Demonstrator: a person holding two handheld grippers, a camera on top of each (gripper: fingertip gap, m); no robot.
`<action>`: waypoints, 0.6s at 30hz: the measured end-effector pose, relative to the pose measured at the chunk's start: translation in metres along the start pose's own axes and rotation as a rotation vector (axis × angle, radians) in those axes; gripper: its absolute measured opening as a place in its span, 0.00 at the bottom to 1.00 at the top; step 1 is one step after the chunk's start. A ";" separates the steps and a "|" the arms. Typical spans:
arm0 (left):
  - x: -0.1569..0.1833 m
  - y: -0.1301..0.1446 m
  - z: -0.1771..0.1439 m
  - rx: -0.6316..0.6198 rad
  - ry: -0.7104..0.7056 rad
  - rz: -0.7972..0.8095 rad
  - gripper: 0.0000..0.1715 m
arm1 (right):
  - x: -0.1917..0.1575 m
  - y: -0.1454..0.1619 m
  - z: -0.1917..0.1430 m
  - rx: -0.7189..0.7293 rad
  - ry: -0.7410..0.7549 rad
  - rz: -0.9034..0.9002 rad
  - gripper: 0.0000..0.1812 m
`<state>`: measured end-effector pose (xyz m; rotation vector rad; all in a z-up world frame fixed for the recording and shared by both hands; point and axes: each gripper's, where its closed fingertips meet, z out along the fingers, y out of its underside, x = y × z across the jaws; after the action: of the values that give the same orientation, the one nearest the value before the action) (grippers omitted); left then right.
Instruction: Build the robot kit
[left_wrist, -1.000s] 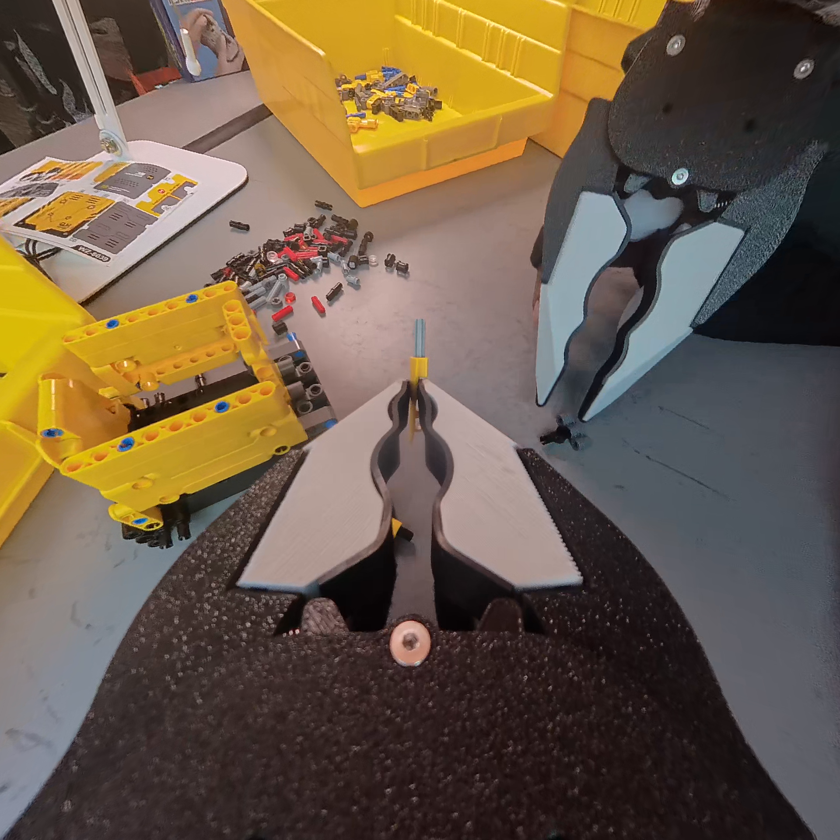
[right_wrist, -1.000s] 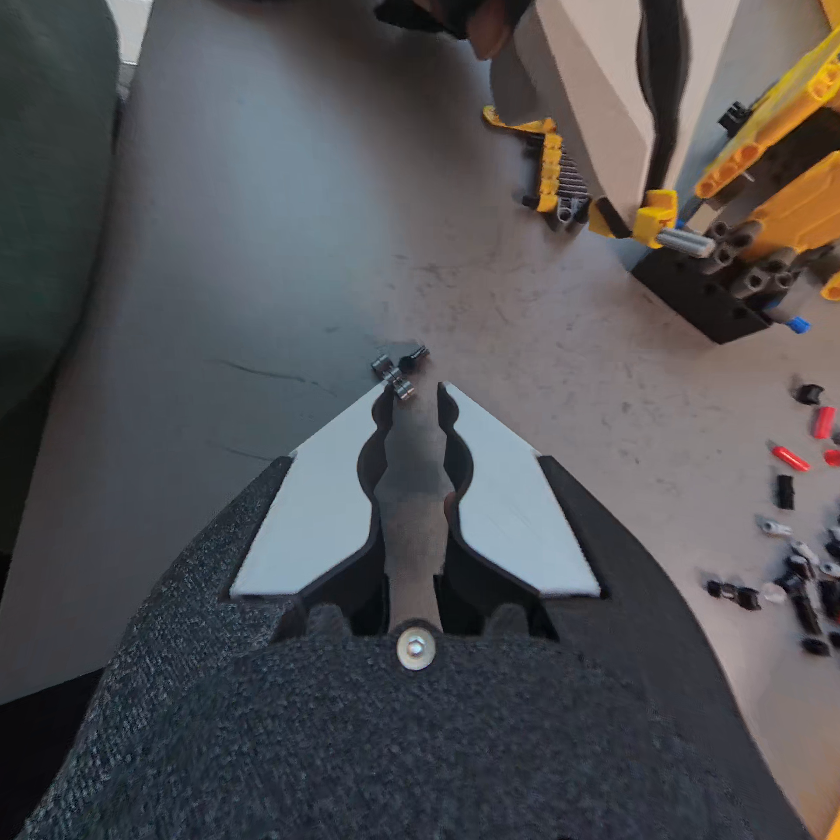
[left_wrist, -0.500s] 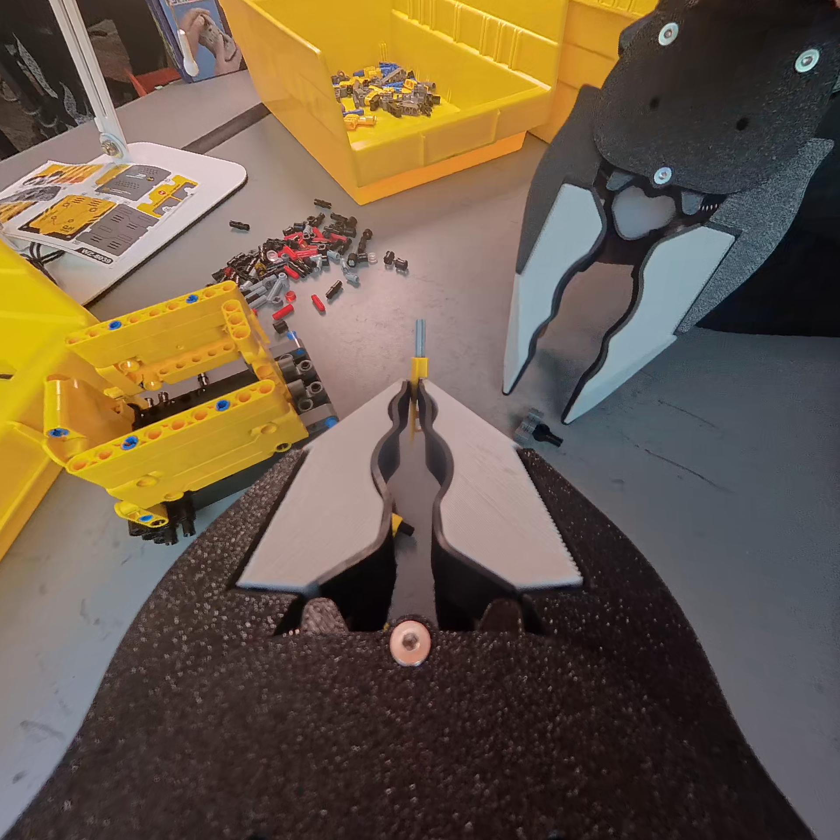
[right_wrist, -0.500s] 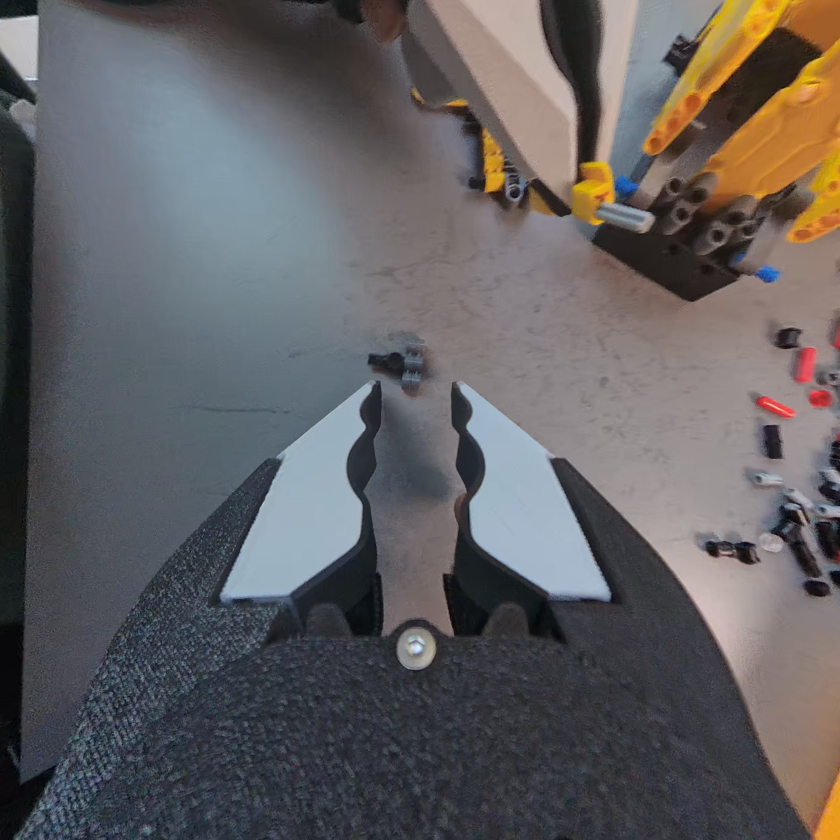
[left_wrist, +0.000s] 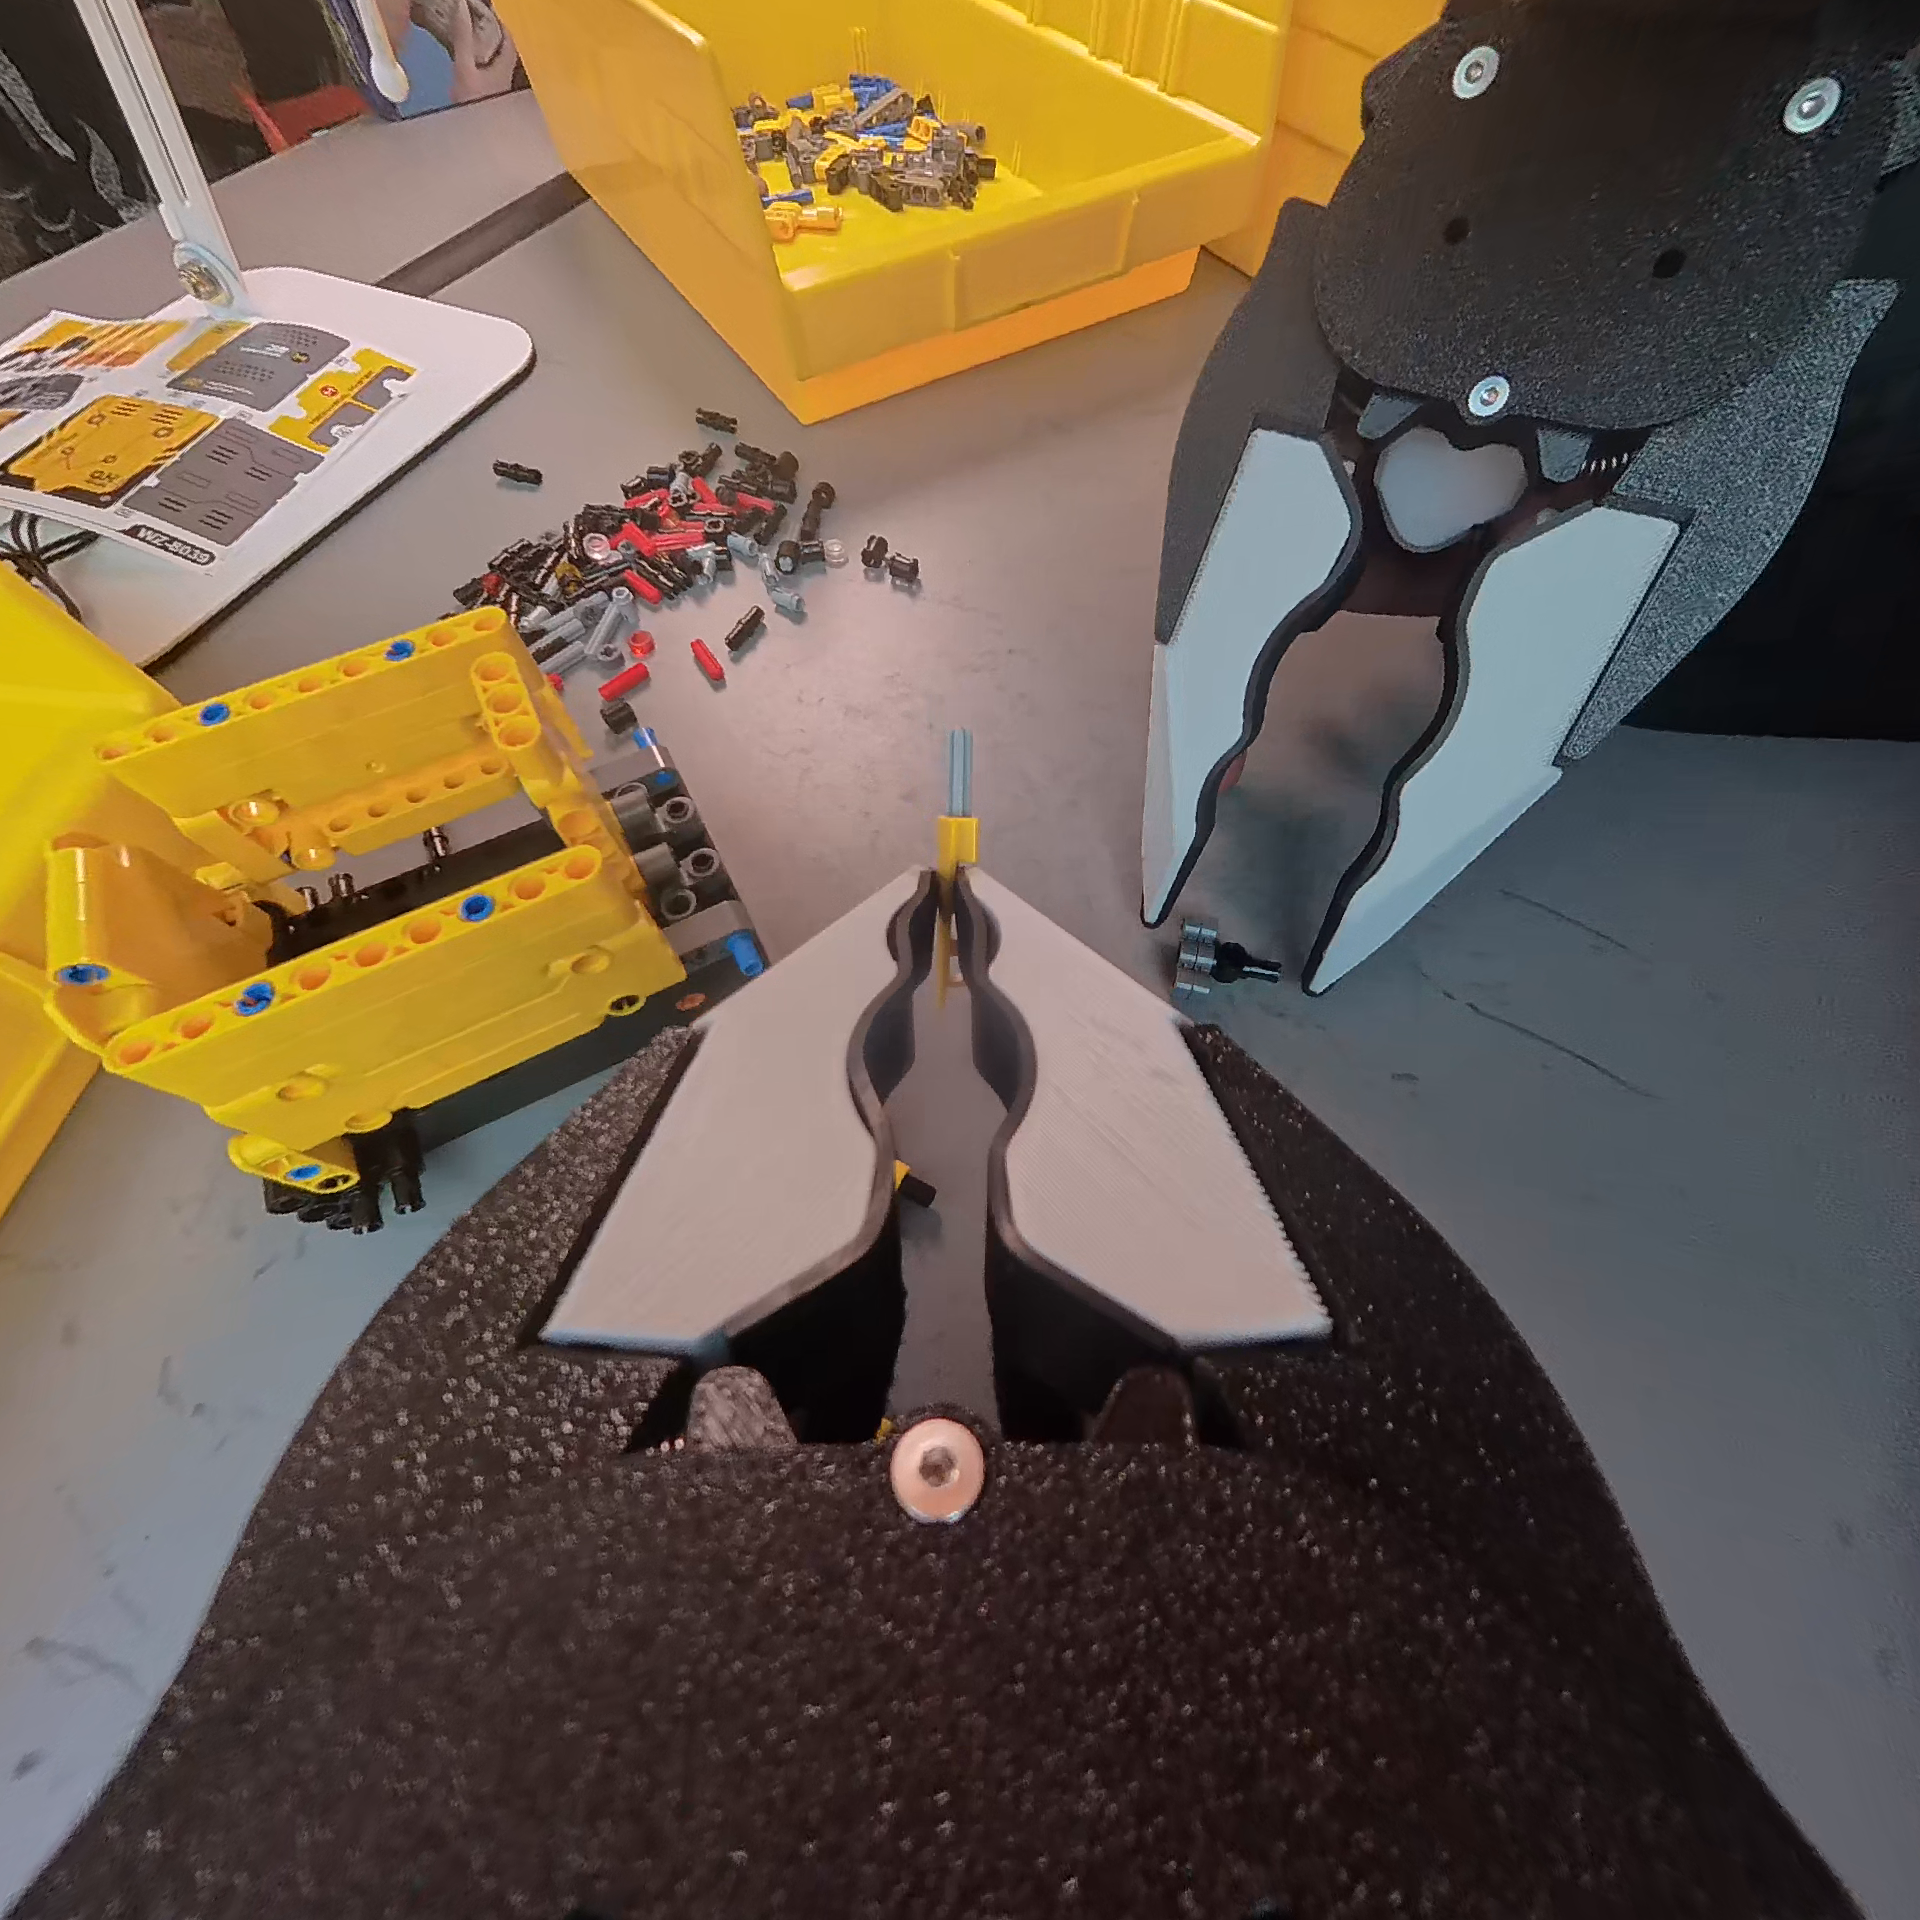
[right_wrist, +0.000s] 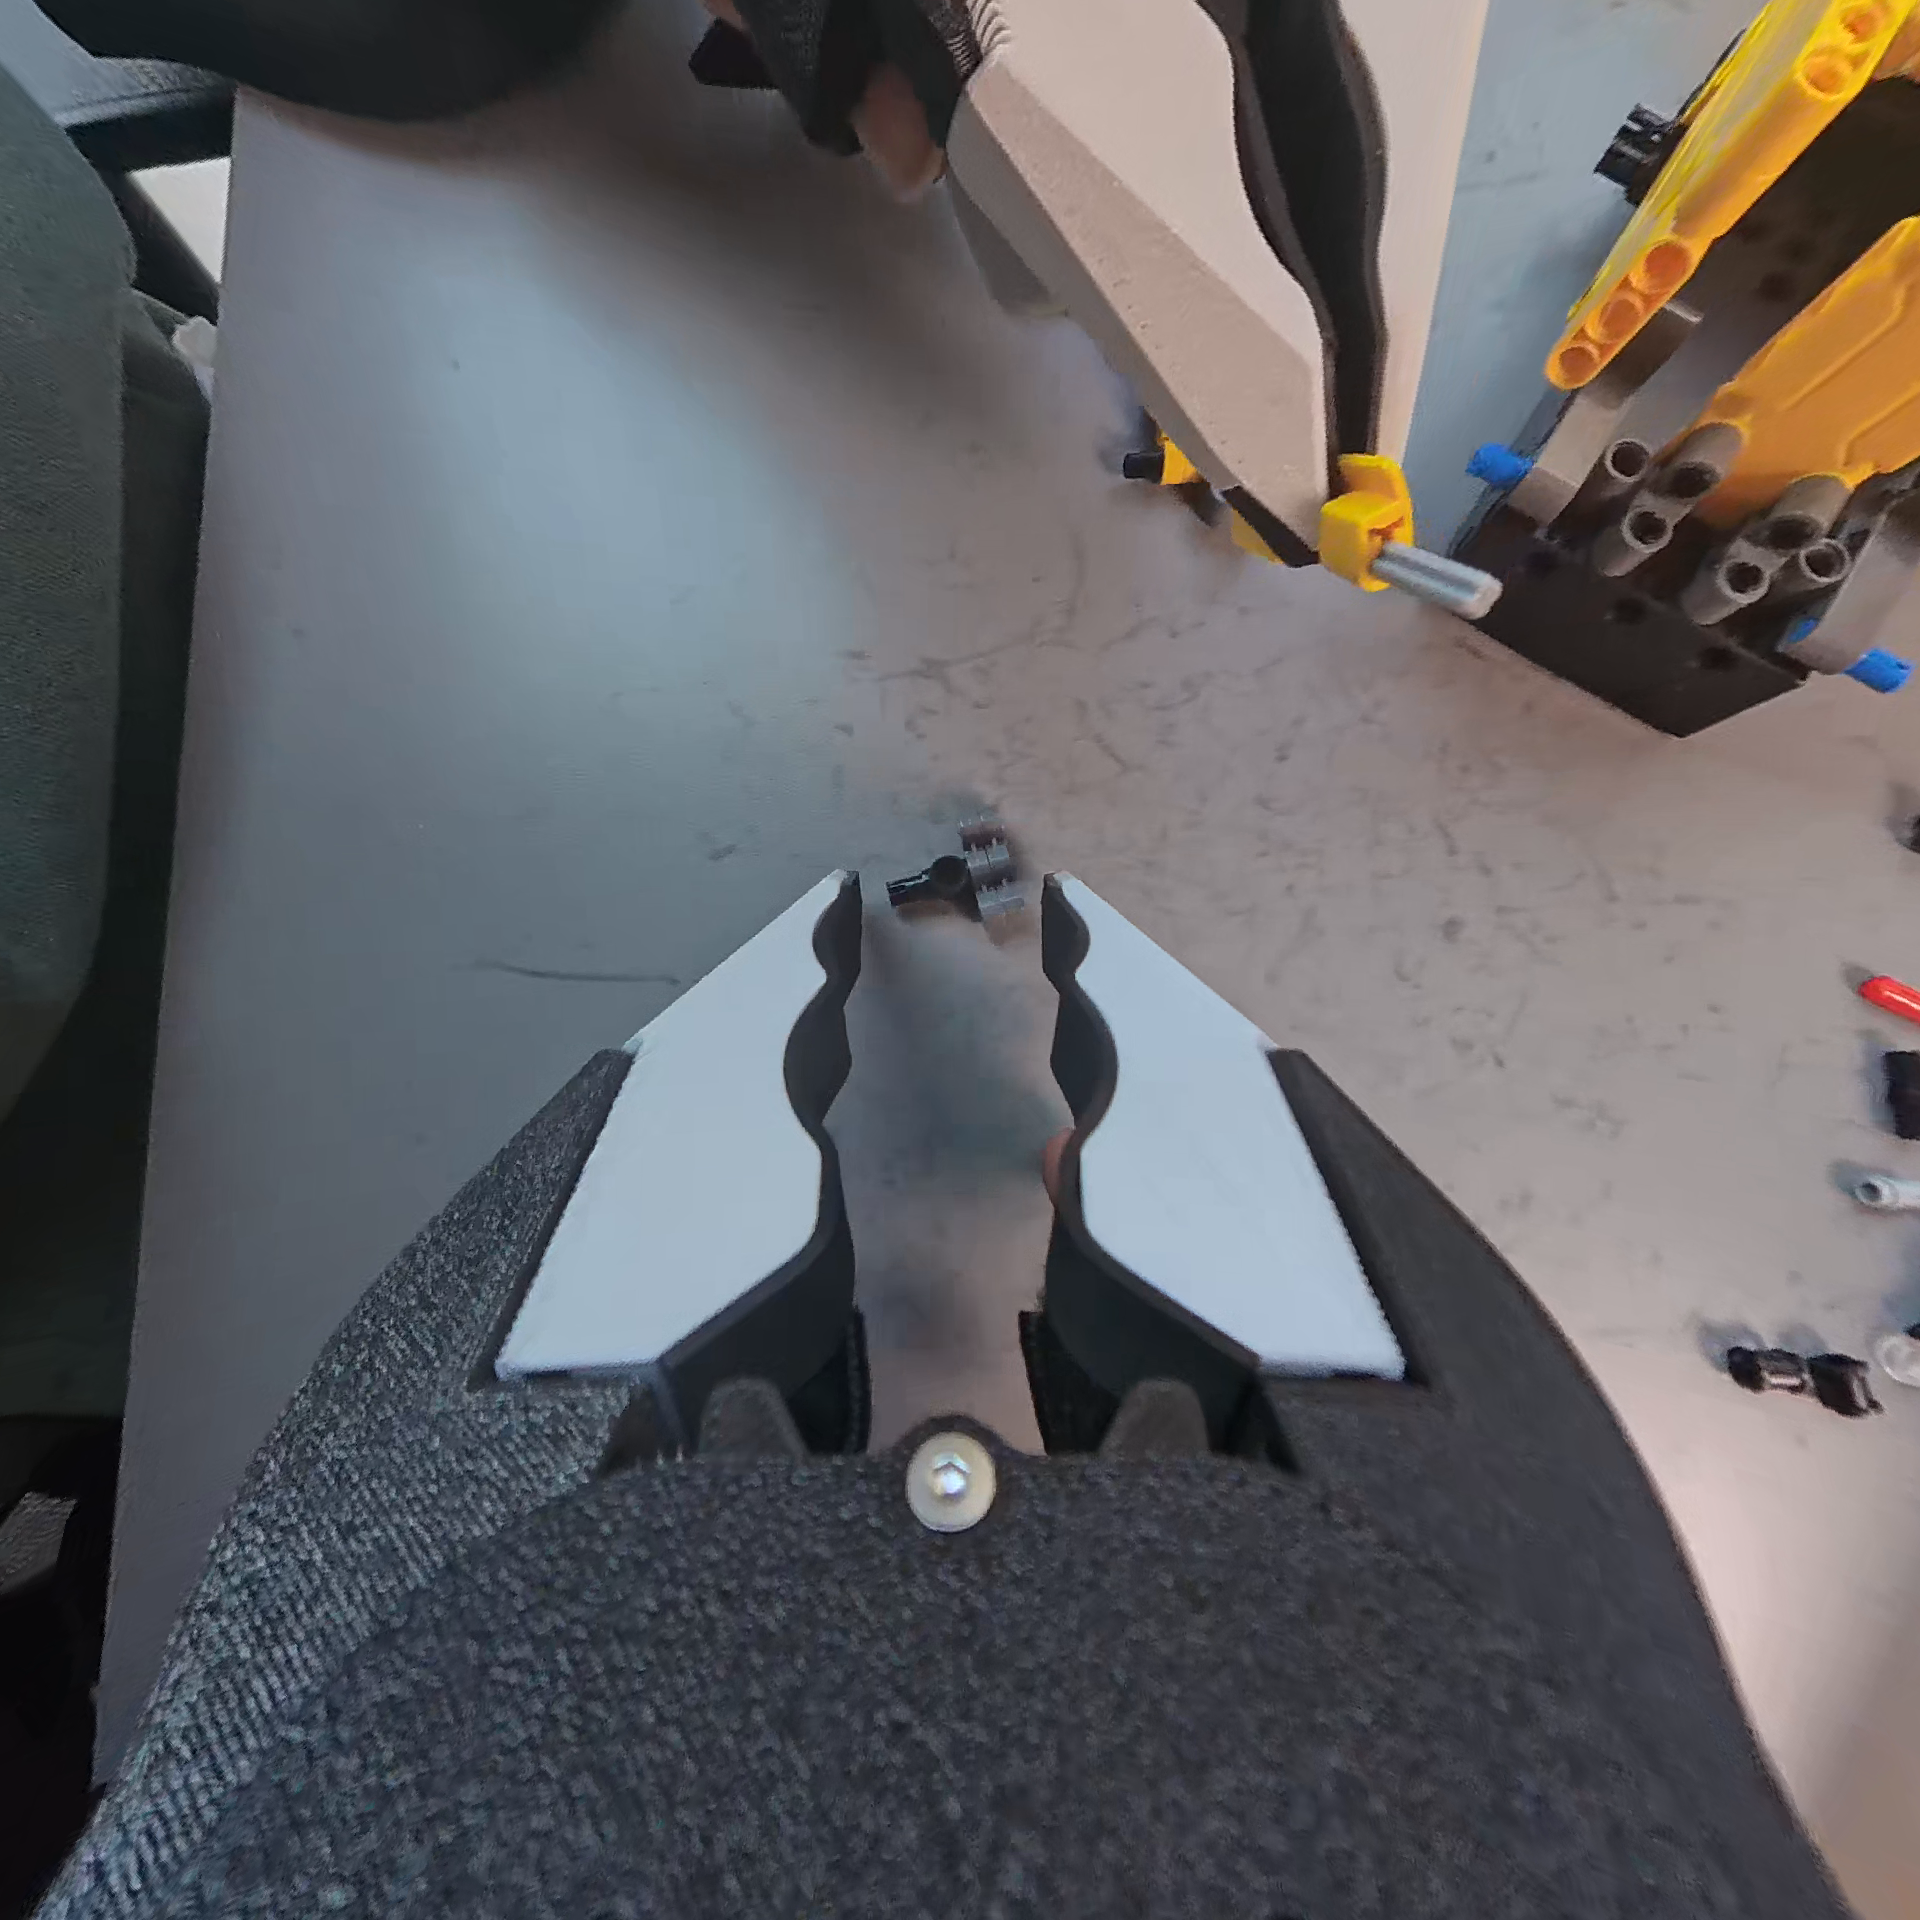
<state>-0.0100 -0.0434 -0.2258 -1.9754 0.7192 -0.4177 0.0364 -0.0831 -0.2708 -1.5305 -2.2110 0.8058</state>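
Note:
My left gripper (left_wrist: 943, 881) is shut on a small yellow connector with a grey axle (left_wrist: 958, 800) that sticks out past the tips; it also shows in the right wrist view (right_wrist: 1392, 545). My right gripper (right_wrist: 951, 888) is open and empty, tips down close to the grey table. A small grey gear with a black pin (right_wrist: 971, 883) lies on the table just ahead of and between its tips; in the left wrist view this piece (left_wrist: 1216, 954) lies between the right gripper's (left_wrist: 1231, 951) tips. A yellow and black brick model (left_wrist: 353, 914) stands left of my left gripper.
A heap of small black, red and grey pins (left_wrist: 675, 561) lies beyond the model. A yellow bin (left_wrist: 935, 281) with loose parts stands at the back. An instruction sheet on a white lamp base (left_wrist: 208, 436) is at the far left. A person's gloved hand (right_wrist: 873, 94) holds the left gripper. The grippers' ends are close to 8 cm from one another.
My right gripper has opened wider and shifted so that the gear piece lies between its tips. The piece has turned on the table. My left gripper has held still with the yellow connector.

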 end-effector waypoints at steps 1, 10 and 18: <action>0.000 0.000 0.000 -0.001 0.001 0.000 0.01 | 0.000 0.000 0.001 -0.007 -0.011 0.001 0.19; 0.001 0.005 0.003 -0.019 0.006 -0.002 0.01 | 0.005 -0.002 0.005 -0.039 0.030 0.018 0.14; 0.002 0.007 0.004 -0.032 0.008 -0.001 0.01 | 0.015 0.005 -0.002 -0.026 0.152 0.037 0.14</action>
<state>-0.0083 -0.0445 -0.2340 -2.0055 0.7340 -0.4179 0.0356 -0.0679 -0.2731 -1.5933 -2.0968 0.6511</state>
